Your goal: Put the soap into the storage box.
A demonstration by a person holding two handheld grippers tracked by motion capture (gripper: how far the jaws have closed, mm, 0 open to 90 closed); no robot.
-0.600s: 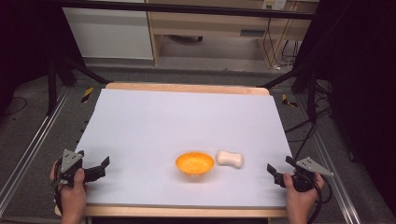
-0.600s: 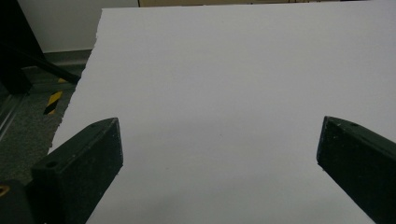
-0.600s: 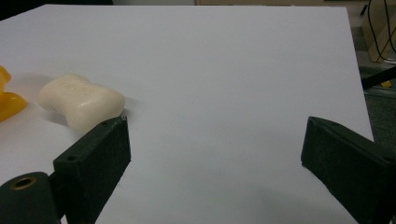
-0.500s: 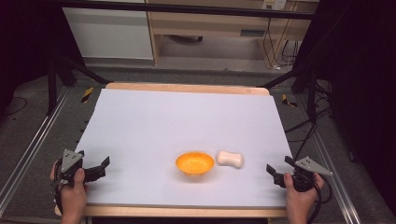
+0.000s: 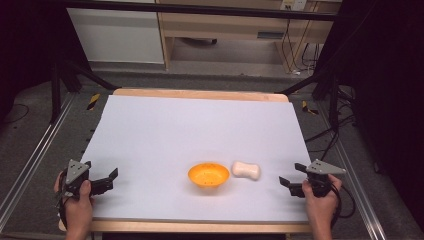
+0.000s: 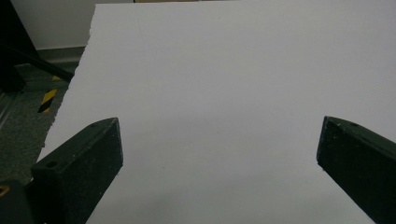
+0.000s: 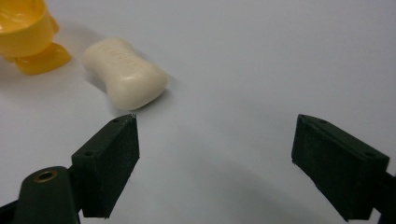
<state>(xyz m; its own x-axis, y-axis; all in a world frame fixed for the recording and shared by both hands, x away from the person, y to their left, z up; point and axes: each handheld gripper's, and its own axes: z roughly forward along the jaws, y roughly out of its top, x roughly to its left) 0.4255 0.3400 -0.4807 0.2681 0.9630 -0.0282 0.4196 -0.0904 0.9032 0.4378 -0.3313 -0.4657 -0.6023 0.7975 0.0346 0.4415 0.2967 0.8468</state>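
Grippers wide at the near corners, bowl and soap between them

Table point(image 5: 200, 130) with a white top carries everything, its wooden rim showing along the far and near edges. Near the middle of the near edge sits an orange bowl point(image 5: 208, 174), upright. A pale bar of soap point(image 5: 246, 170) with a pinched waist lies just beside the bowl, toward the table's right edge, apart from it by a small gap; in the right gripper view the soap point(image 7: 125, 73) lies flat, just beyond the gripper's left jaw and not touching it, with the bowl point(image 7: 25, 32) at the upper left corner of that picture.

At the near left corner a hand holds the left gripper point(image 5: 111, 178), its jaws spread wide over bare white tabletop with nothing between them. At the near right corner, close to the right edge, the other hand holds the right gripper point(image 5: 290, 175), jaws likewise spread wide and empty, pointing toward the soap.
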